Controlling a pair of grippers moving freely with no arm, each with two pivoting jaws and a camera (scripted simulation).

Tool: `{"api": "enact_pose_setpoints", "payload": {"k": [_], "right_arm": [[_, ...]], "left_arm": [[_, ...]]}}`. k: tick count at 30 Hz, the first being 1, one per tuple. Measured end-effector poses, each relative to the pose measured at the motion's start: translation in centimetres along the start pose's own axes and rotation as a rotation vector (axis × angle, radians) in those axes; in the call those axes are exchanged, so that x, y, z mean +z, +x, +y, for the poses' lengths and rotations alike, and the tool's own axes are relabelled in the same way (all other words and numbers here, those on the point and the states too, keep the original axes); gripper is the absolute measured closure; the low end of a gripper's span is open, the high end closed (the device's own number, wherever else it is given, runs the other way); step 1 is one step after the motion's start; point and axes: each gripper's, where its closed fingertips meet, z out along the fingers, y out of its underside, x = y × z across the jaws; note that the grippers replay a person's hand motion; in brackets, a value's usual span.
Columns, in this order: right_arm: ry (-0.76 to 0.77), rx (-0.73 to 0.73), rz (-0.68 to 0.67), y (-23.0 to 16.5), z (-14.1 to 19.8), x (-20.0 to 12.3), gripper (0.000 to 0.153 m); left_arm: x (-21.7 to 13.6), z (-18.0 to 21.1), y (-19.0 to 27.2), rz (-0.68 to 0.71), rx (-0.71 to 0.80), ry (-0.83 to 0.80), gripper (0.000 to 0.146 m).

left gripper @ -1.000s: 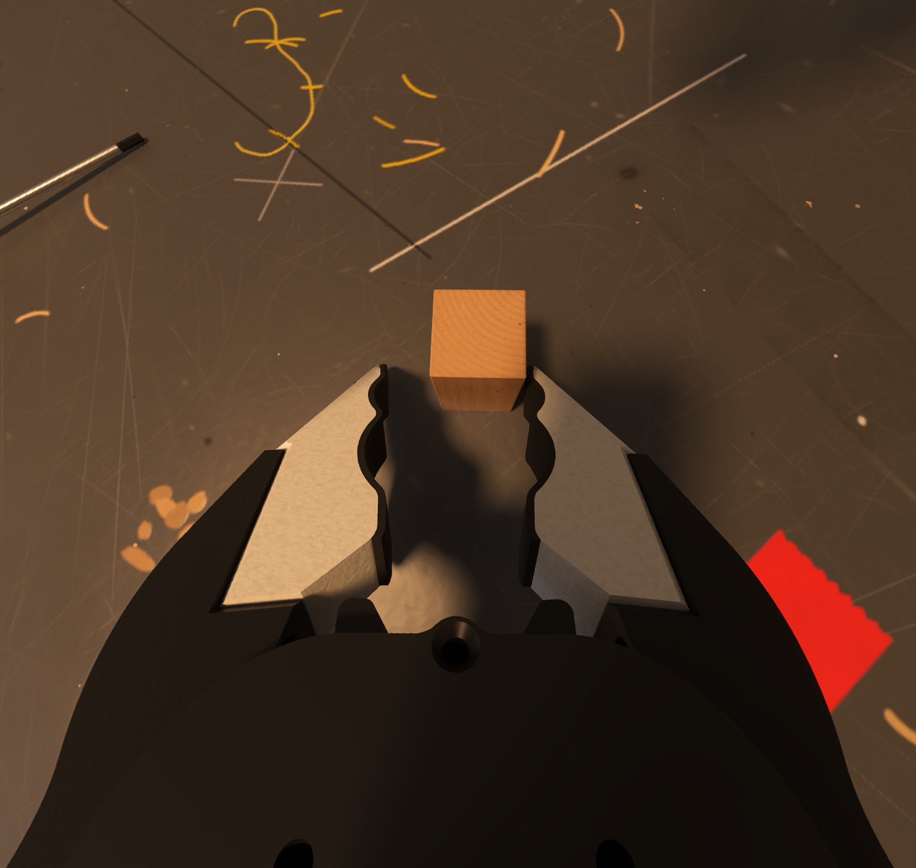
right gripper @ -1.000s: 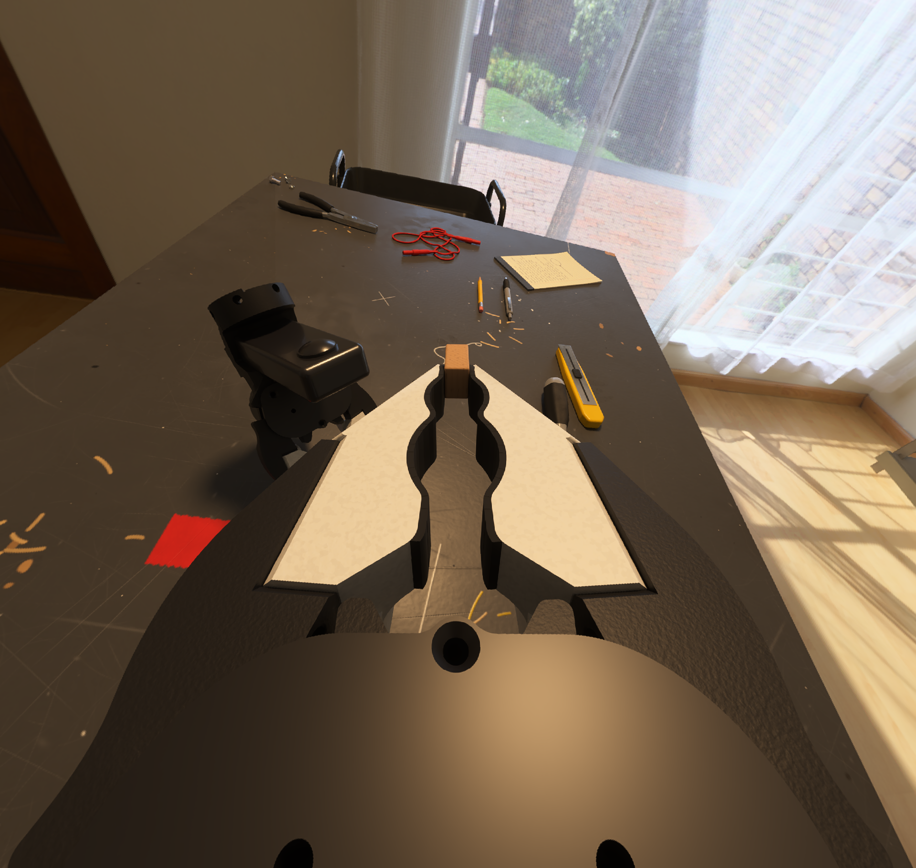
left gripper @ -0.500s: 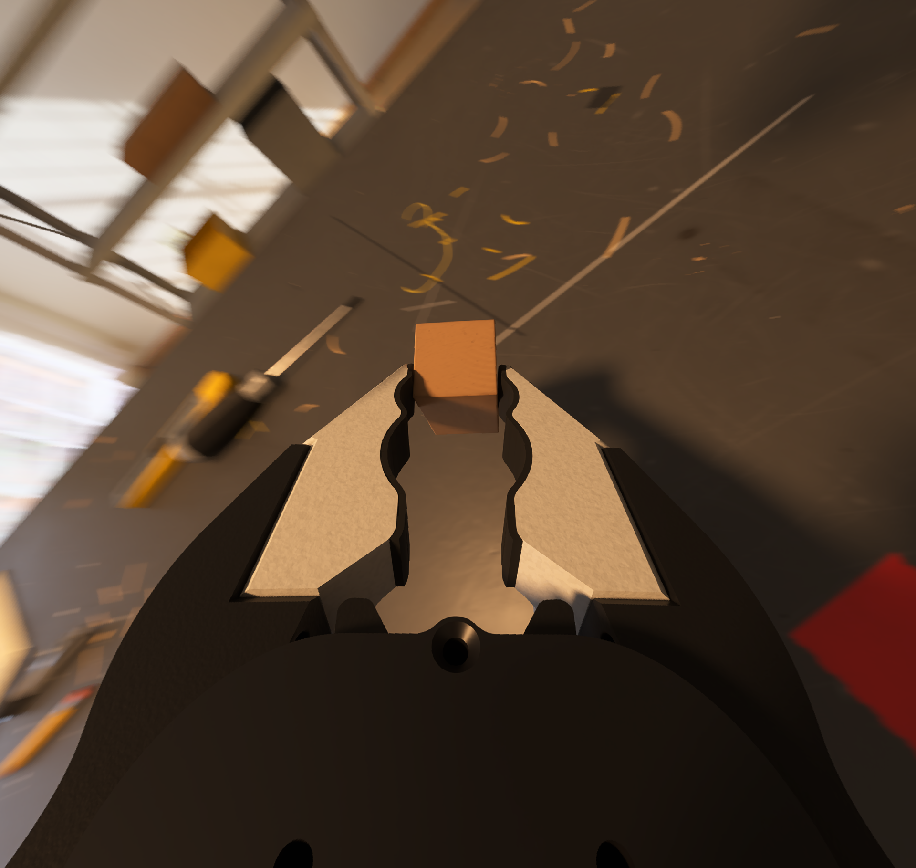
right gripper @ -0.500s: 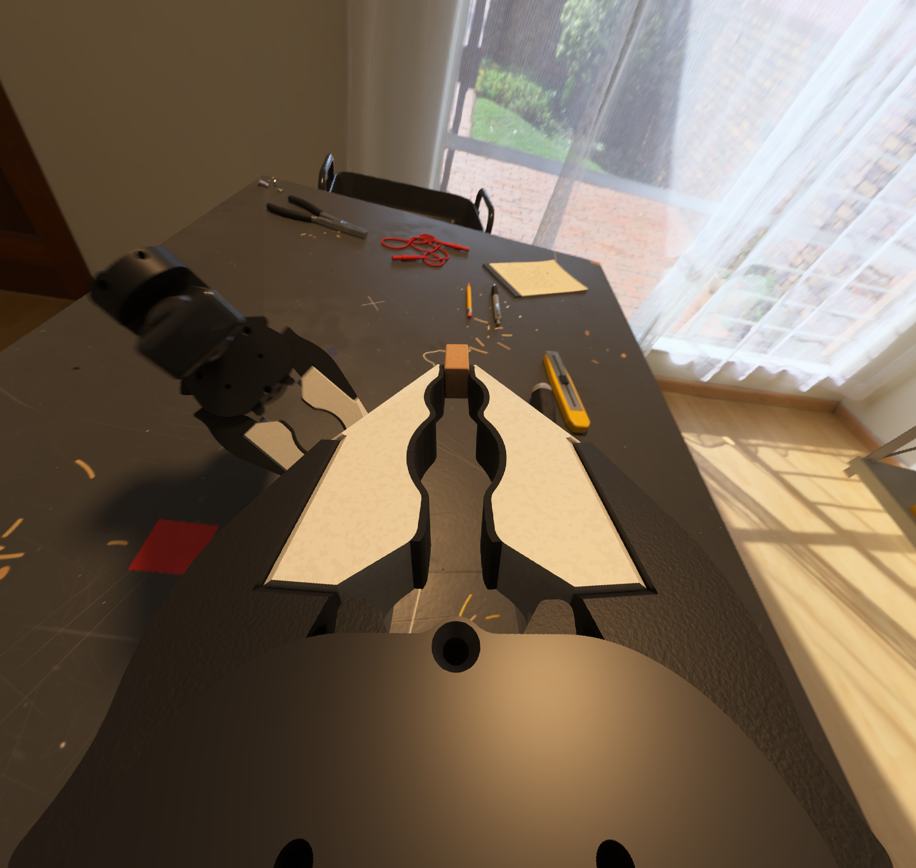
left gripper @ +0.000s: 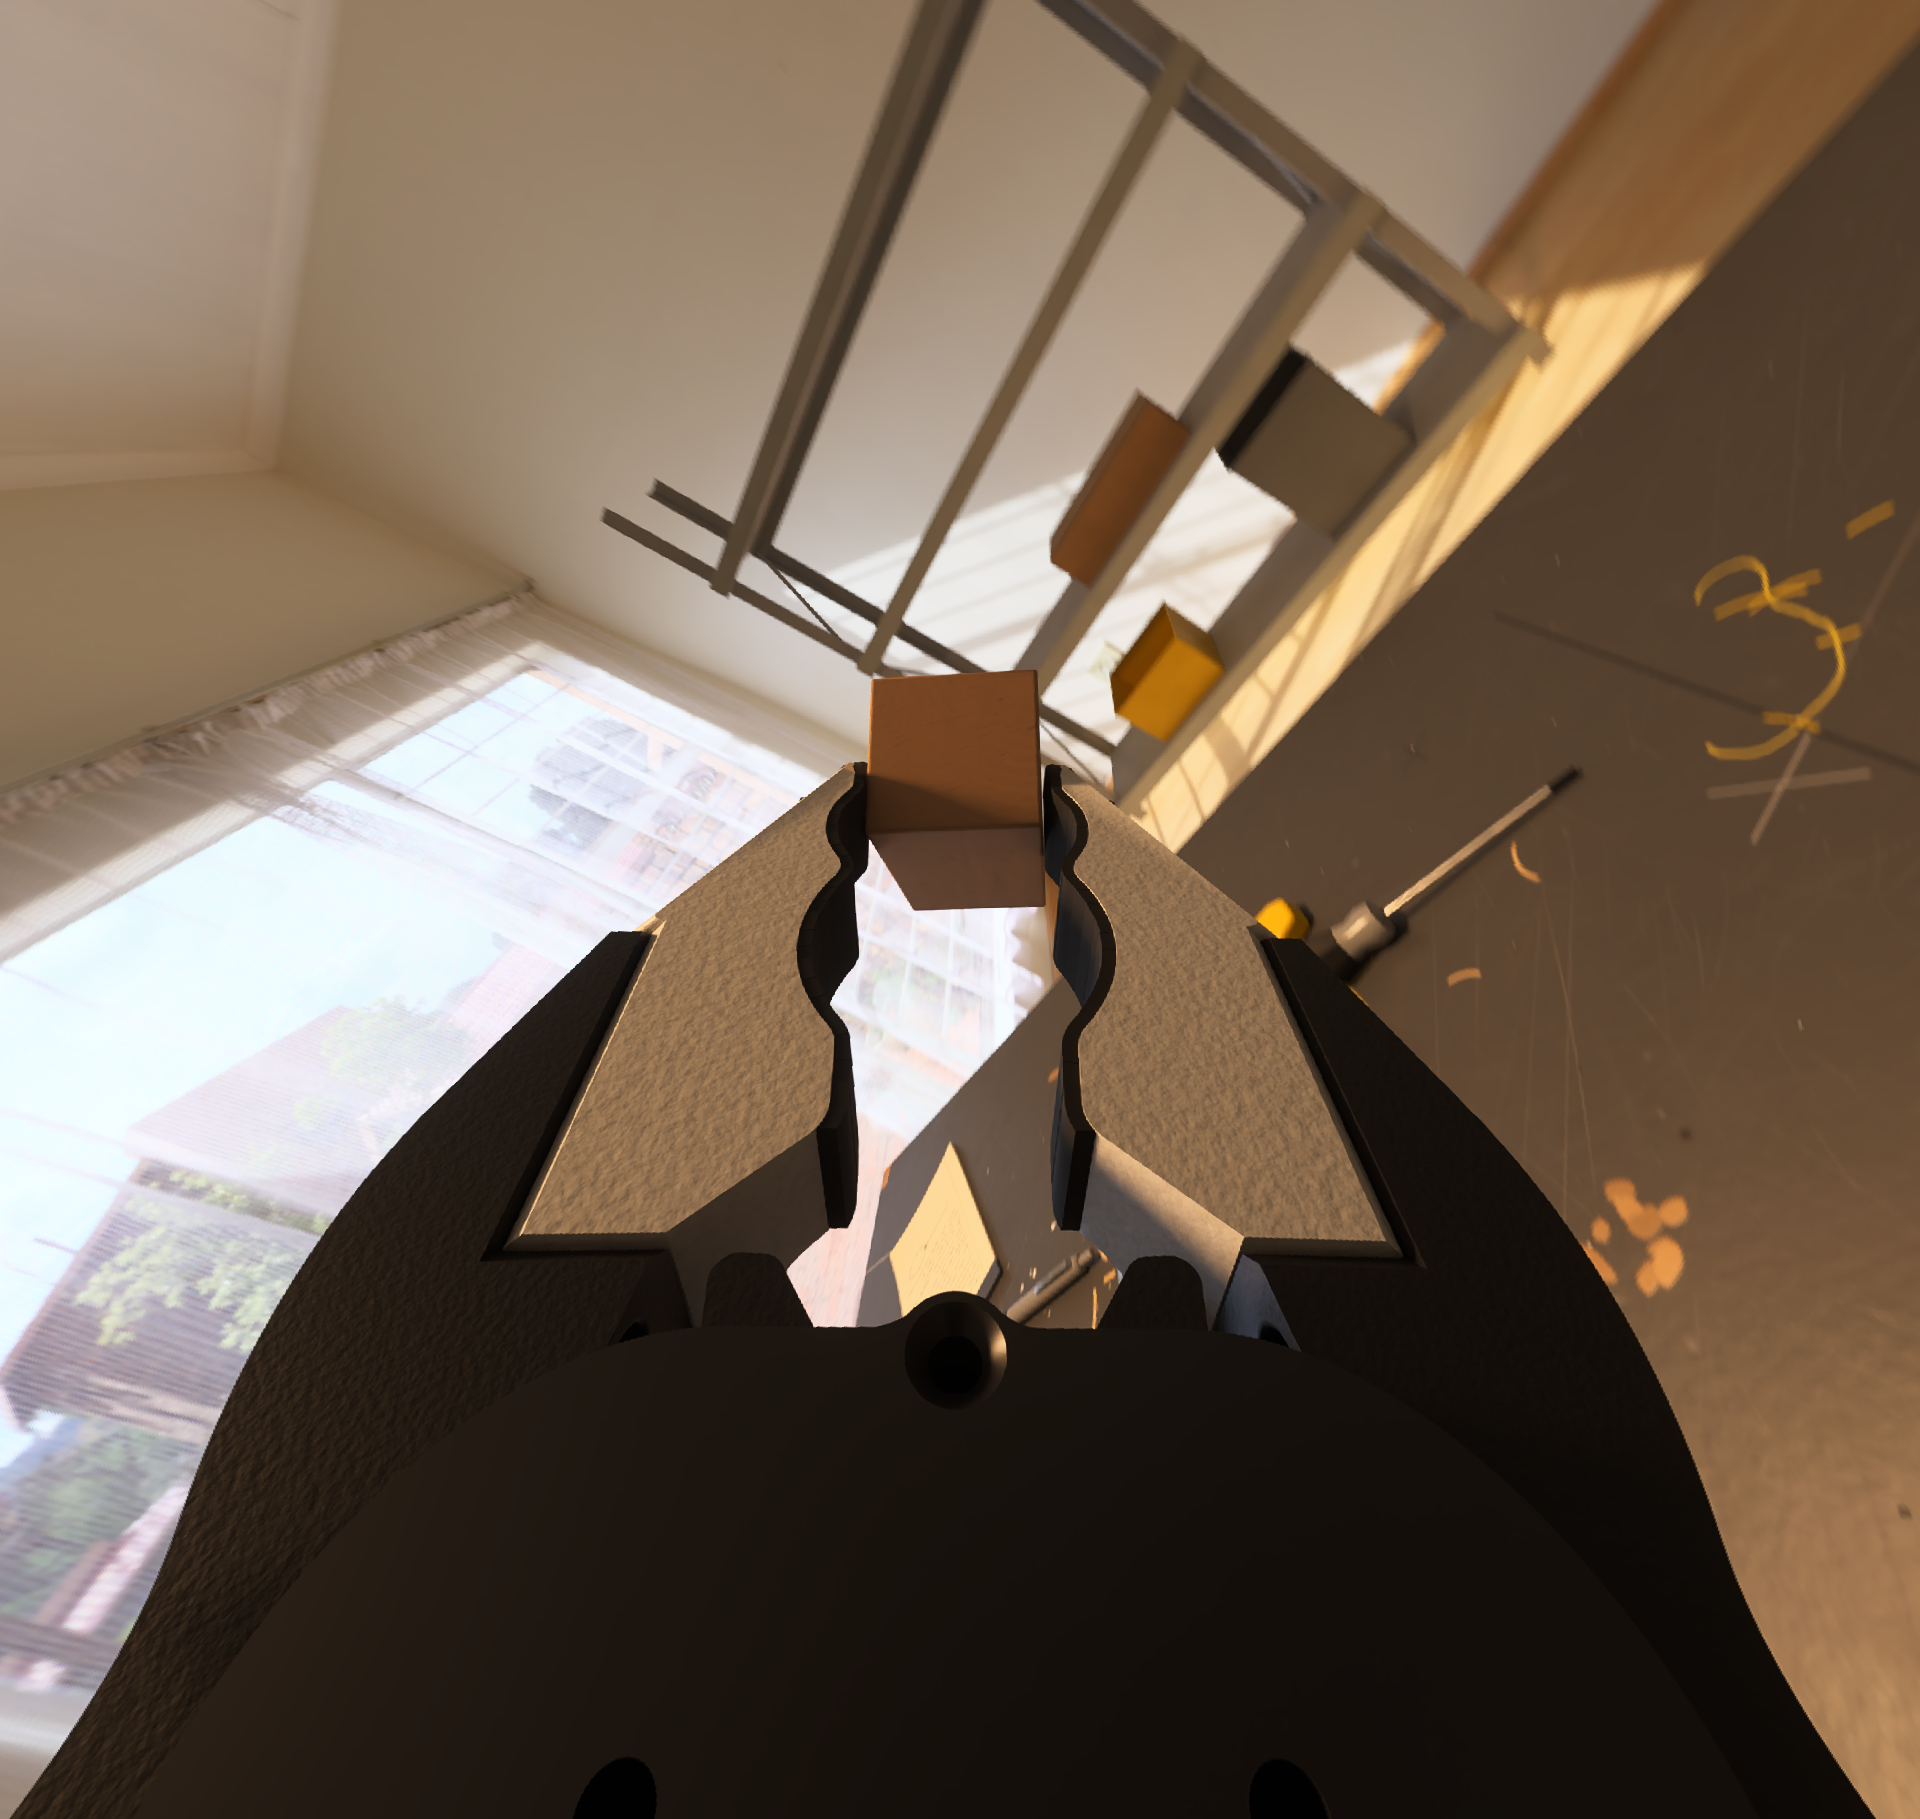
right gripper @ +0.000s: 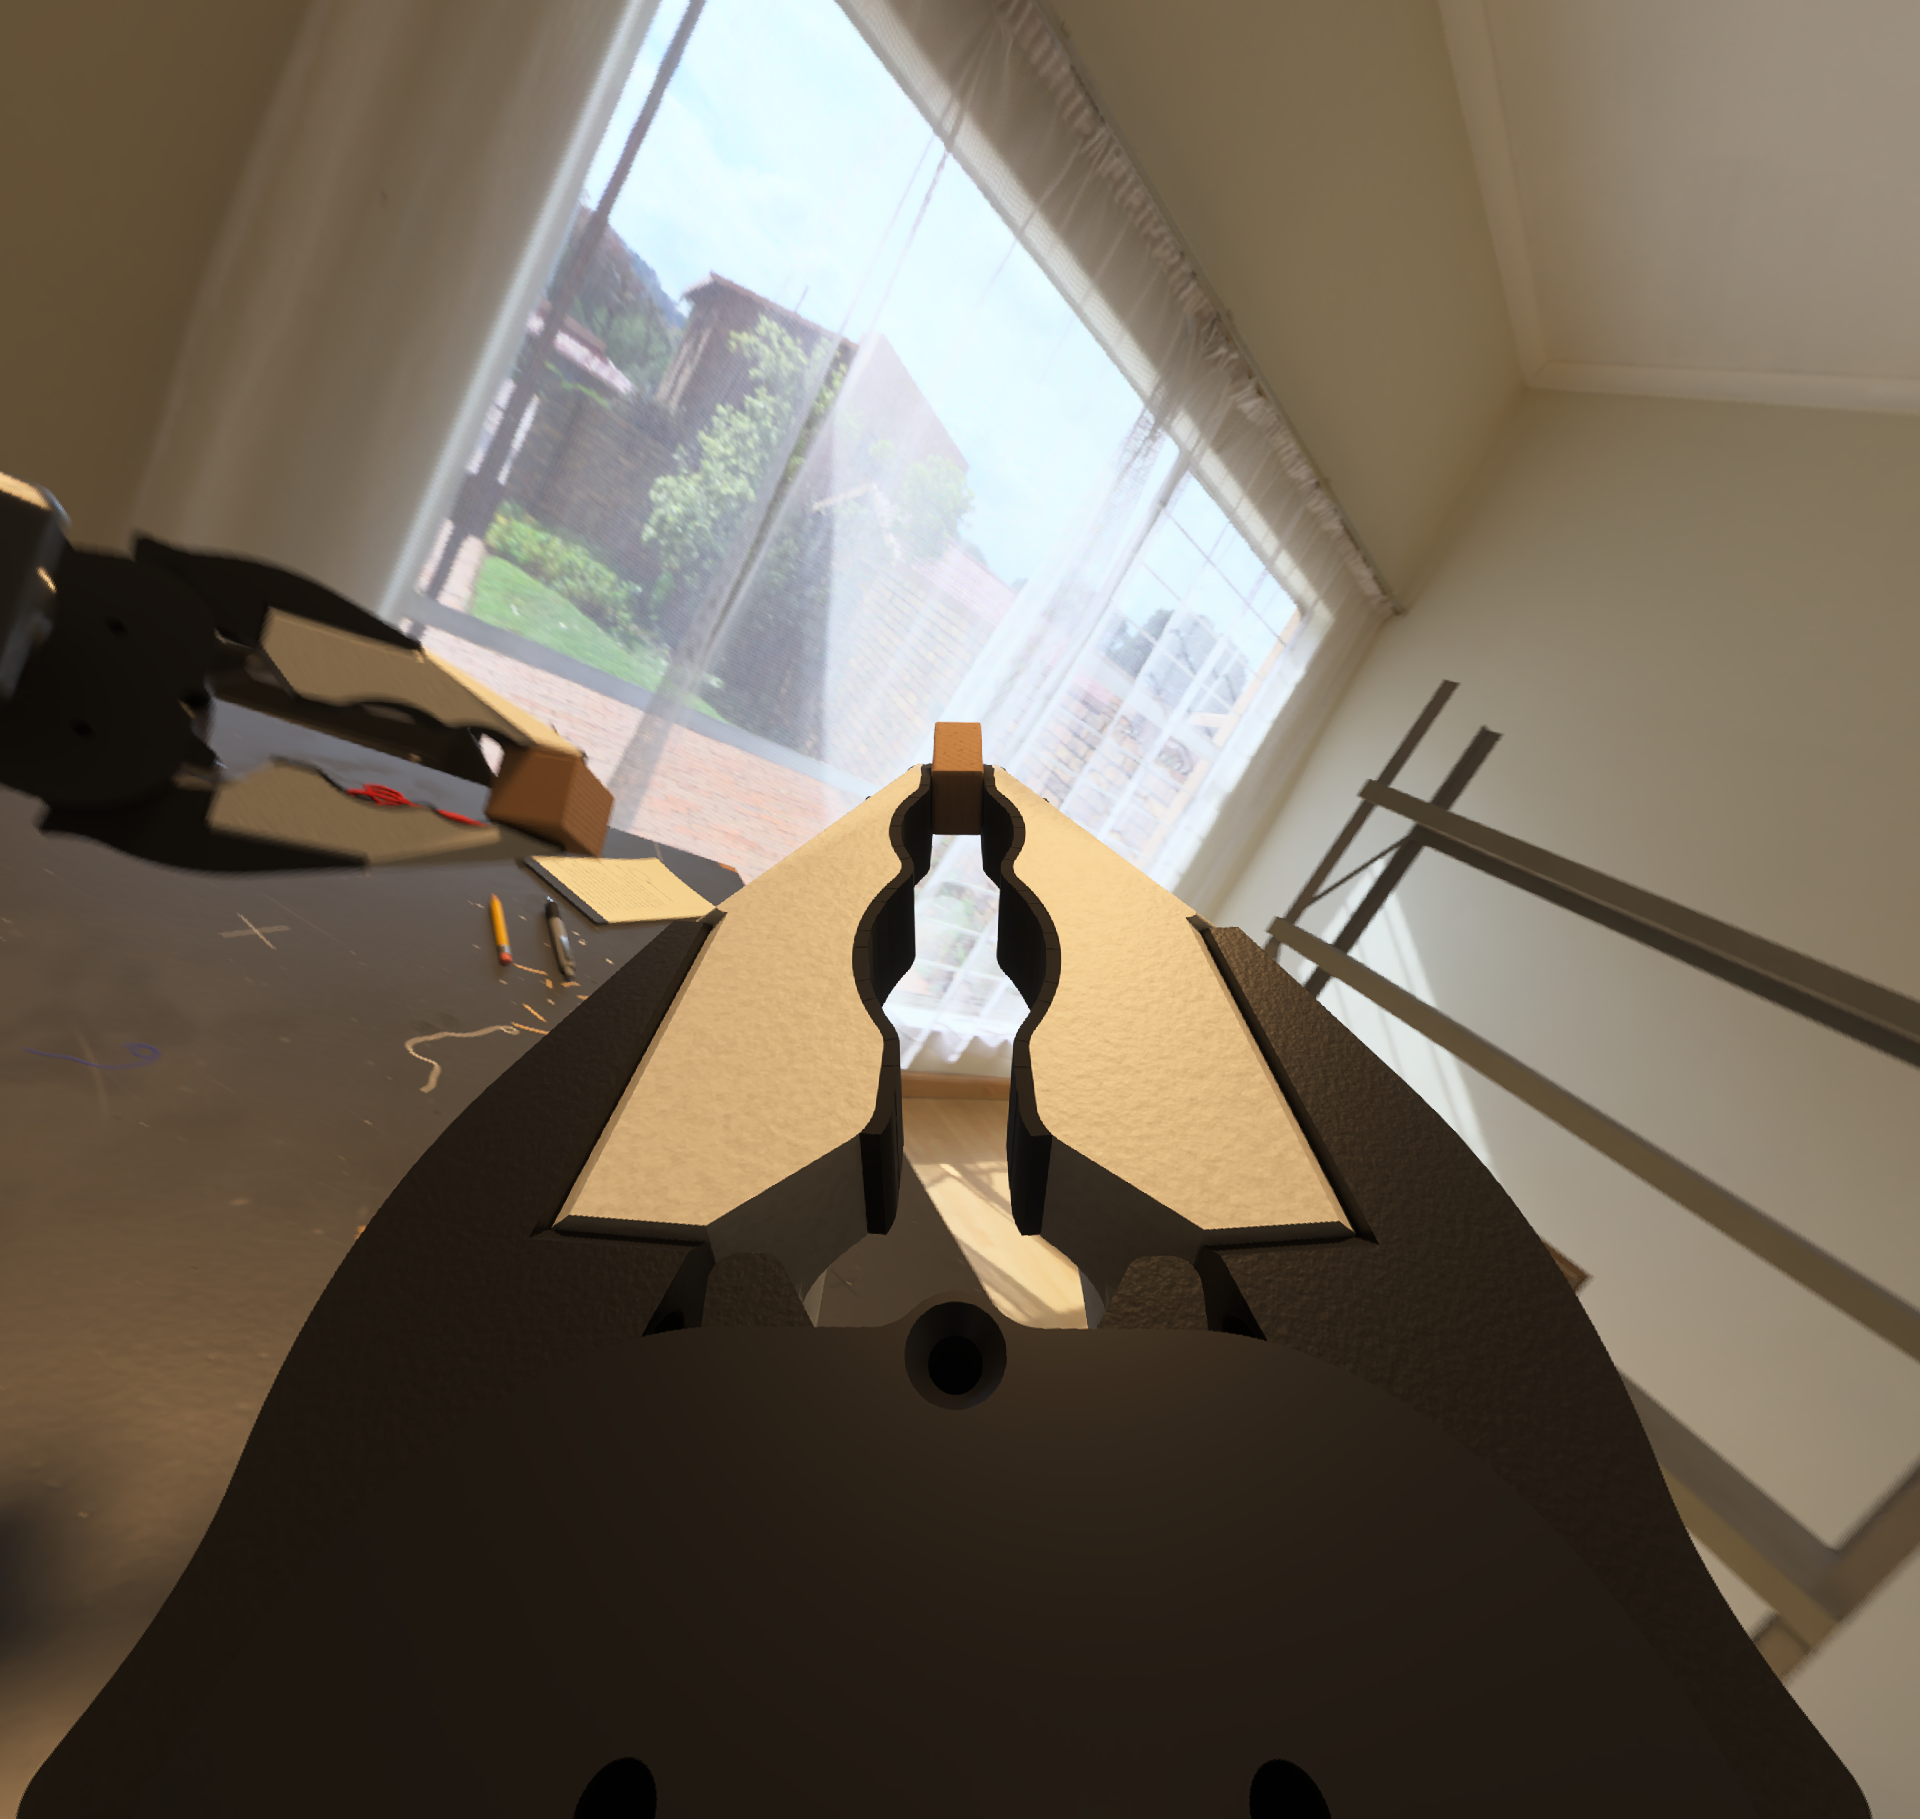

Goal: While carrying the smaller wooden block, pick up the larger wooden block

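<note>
The big block (left gripper: 954,798) sits between the left tool's (left gripper: 954,805) tips, up off the bench (right gripper: 208,1094). The small block (right gripper: 957,777) sits between the right tool's (right gripper: 957,782) tips. On the bench, the pencil (right gripper: 500,929) lies just left of the pen (right gripper: 559,938), the pad (right gripper: 623,886) behind them.

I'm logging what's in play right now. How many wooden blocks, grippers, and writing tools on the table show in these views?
Wooden blocks: 2, larger wooden block and smaller wooden block
Grippers: 2, left gripper and right gripper
Writing tools: 2, pencil and pen
Total: 6
</note>
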Motion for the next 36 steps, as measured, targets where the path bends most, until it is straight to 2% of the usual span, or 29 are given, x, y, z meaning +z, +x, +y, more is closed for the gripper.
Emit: {"api": "enact_pose_setpoints", "payload": {"k": [2,5,8,12,19,23,28,30,36], "right_arm": [[-0.024,-0.032,-0.005,-0.3,0.1,0.1,0.145],[-0.011,0.000,-0.066,-1.6,0.1,0.9,0.145],[0.070,0.027,-0.067,-2.5,-1.8,0.6,0.145],[0.139,-0.055,-0.022,-3.3,-4.6,-0.7,0.145],[0.141,-0.042,-0.161,-6.6,-6.5,-1.1,0.145],[0.195,0.019,-0.354,-9.6,-7.5,-1.4,0.145],[0.176,0.019,-0.490,-12.6,-7.2,-0.9,0.145],[0.184,0.031,-0.501,-12.3,-7.2,-1.0,0.145],[0.263,0.217,-0.519,-9.3,-7.8,-2.1,0.145]], "left_arm": [[-1.0,-0.5,-1.5,-0.037,-0.047,0.065,0.113],[-2.0,-0.7,-2.9,-0.092,-0.029,0.097,0.113],[-2.5,-0.4,-3.9,-0.150,0.029,0.073,0.113],[-3.1,0.3,-4.9,-0.205,0.083,0.055,0.113],[-4.9,2.0,-8.0,-0.262,0.042,0.051,0.113],[-6.1,3.6,-9.9,-0.301,0.006,0.009,0.113],[-6.9,4.7,-10.9,-0.321,-0.004,-0.002,0.113],[-7.2,4.9,-11.3,-0.326,-0.014,0.003,0.113],[-8.3,4.5,-12.1,-0.341,-0.064,0.053,0.113]]}}
